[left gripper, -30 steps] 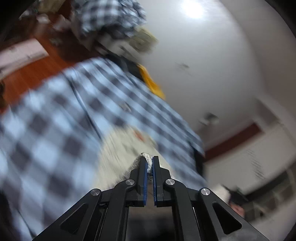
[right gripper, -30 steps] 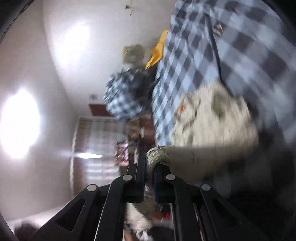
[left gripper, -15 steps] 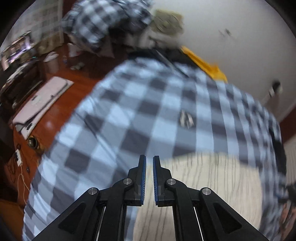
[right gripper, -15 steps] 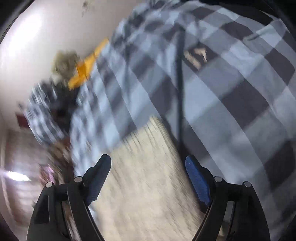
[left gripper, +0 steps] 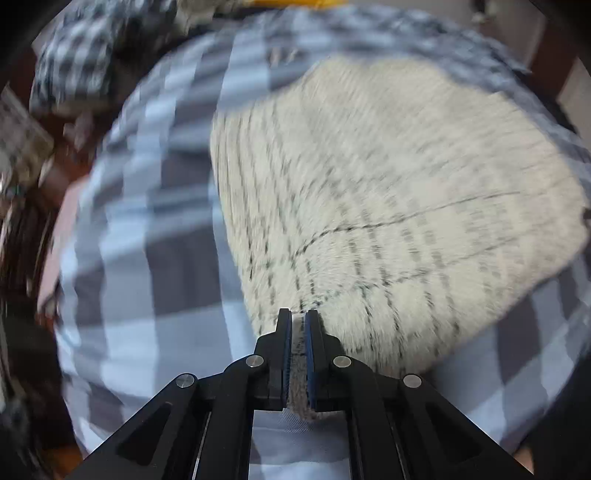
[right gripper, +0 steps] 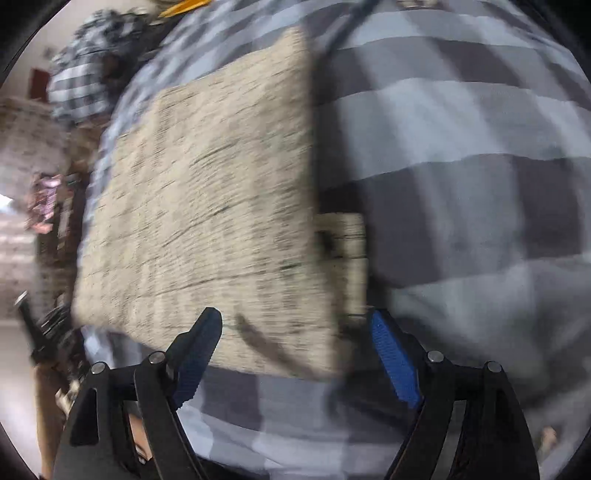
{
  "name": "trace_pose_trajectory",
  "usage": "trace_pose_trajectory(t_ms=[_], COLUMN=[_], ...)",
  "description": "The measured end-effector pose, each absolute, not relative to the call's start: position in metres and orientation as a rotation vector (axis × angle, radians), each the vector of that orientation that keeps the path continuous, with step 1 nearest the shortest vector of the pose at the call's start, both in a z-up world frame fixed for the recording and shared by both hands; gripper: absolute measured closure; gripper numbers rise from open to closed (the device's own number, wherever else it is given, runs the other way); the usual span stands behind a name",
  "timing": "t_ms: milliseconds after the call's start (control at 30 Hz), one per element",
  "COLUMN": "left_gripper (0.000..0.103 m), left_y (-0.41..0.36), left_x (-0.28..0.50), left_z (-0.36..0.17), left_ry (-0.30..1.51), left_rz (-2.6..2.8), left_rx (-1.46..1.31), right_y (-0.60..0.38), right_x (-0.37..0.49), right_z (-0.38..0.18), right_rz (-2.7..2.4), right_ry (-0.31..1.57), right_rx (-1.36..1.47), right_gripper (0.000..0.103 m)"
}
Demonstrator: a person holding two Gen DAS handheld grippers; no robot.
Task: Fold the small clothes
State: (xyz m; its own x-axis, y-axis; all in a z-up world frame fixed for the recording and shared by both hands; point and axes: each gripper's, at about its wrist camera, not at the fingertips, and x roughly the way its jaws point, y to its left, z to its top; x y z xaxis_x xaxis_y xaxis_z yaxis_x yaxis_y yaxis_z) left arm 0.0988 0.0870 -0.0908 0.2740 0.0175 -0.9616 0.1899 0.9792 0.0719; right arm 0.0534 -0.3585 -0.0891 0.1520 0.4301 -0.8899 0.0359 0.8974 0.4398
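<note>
A cream knitted garment (left gripper: 388, 206) with thin dark stripes lies spread on a blue, grey and white checked bedspread (left gripper: 147, 295). My left gripper (left gripper: 298, 321) is shut on the garment's near edge, with cloth showing between its blue pads. In the right wrist view the same garment (right gripper: 207, 206) lies flat on the bedspread (right gripper: 461, 147), with a small flap sticking out at its right side. My right gripper (right gripper: 295, 325) is open and empty just above the garment's near edge. Both views are blurred by motion.
A bundle of checked cloth (left gripper: 74, 62) lies at the bed's far left, also in the right wrist view (right gripper: 85, 85). Dark wooden floor and clutter (left gripper: 22, 155) lie left of the bed. Something yellow (right gripper: 184, 5) sits at the far end.
Both grippers came down from holding the garment in the air to the bed. The garment now lies spread flat. The right gripper opened and let go; the left is still shut on the edge.
</note>
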Motion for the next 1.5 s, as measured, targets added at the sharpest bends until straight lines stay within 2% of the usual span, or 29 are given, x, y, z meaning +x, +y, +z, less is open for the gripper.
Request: trace_pose_trajectory(t_ms=[67, 100, 200, 333, 433, 500, 567, 633, 700, 767, 800, 833, 933, 1067, 1200, 1300, 1500], left_gripper=[0.098, 0.098, 0.098, 0.098, 0.098, 0.098, 0.098, 0.098, 0.098, 0.098, 0.098, 0.098, 0.098, 0.098, 0.098, 0.098, 0.099], left_y=[0.099, 0.104, 0.125, 0.127, 0.128, 0.135, 0.145, 0.15, 0.149, 0.141, 0.132, 0.122, 0.067, 0.021, 0.013, 0.014, 0.078], left_x=[0.107, 0.109, 0.108, 0.103, 0.101, 0.099, 0.095, 0.092, 0.092, 0.096, 0.098, 0.1, 0.104, 0.109, 0.112, 0.107, 0.103], left_z=[-0.111, -0.116, -0.133, -0.139, -0.134, -0.132, -0.125, -0.112, -0.088, -0.057, -0.049, -0.041, -0.032, -0.058, -0.108, -0.112, -0.105], left_ry=[1.337, 1.349, 1.371, 1.364, 1.371, 1.382, 1.379, 1.348, 1.277, 1.211, 1.199, 1.197, 1.218, 1.232, 1.249, 1.206, 1.269], left_rz=[-0.024, 0.013, 0.131, 0.129, 0.159, 0.211, 0.279, 0.325, 0.347, 0.335, 0.299, 0.238, -0.076, -0.222, -0.214, -0.246, -0.203], left_rx=[0.134, 0.127, 0.095, 0.157, 0.209, 0.237, 0.27, 0.309, 0.346, 0.318, 0.279, 0.224, 0.039, -0.027, 0.065, 0.17, -0.094], right_y=[-0.346, -0.345, -0.352, -0.396, -0.419, -0.432, -0.45, -0.456, -0.449, -0.423, -0.406, -0.382, -0.316, -0.223, -0.182, -0.19, -0.292], right_x=[0.049, 0.047, 0.036, 0.028, 0.017, 0.015, 0.007, 0.0, -0.002, 0.0, 0.0, 0.002, 0.009, 0.032, 0.046, 0.049, 0.046], right_z=[-0.087, -0.086, -0.07, -0.057, -0.08, -0.114, -0.123, -0.109, -0.072, -0.02, -0.006, 0.012, 0.03, 0.004, -0.051, -0.083, -0.073], right_rz=[0.306, 0.302, 0.317, 0.335, 0.263, 0.182, 0.1, -0.01, -0.17, -0.235, -0.233, -0.197, -0.033, 0.268, 0.369, 0.298, 0.038], right_ry=[1.381, 1.374, 1.325, 1.274, 1.334, 1.435, 1.438, 1.46, 1.453, 1.314, 1.274, 1.217, 1.121, 1.073, 1.225, 1.328, 1.382], right_rx=[0.292, 0.282, 0.283, 0.593, 0.705, 0.796, 0.969, 0.975, 0.742, 0.44, 0.366, 0.29, 0.192, 0.068, 0.006, -0.143, 0.055], right_gripper=[0.083, 0.087, 0.093, 0.095, 0.095, 0.09, 0.085, 0.063, 0.062, 0.05, 0.033, 0.021, 0.019, 0.019, 0.019, 0.019, 0.019])
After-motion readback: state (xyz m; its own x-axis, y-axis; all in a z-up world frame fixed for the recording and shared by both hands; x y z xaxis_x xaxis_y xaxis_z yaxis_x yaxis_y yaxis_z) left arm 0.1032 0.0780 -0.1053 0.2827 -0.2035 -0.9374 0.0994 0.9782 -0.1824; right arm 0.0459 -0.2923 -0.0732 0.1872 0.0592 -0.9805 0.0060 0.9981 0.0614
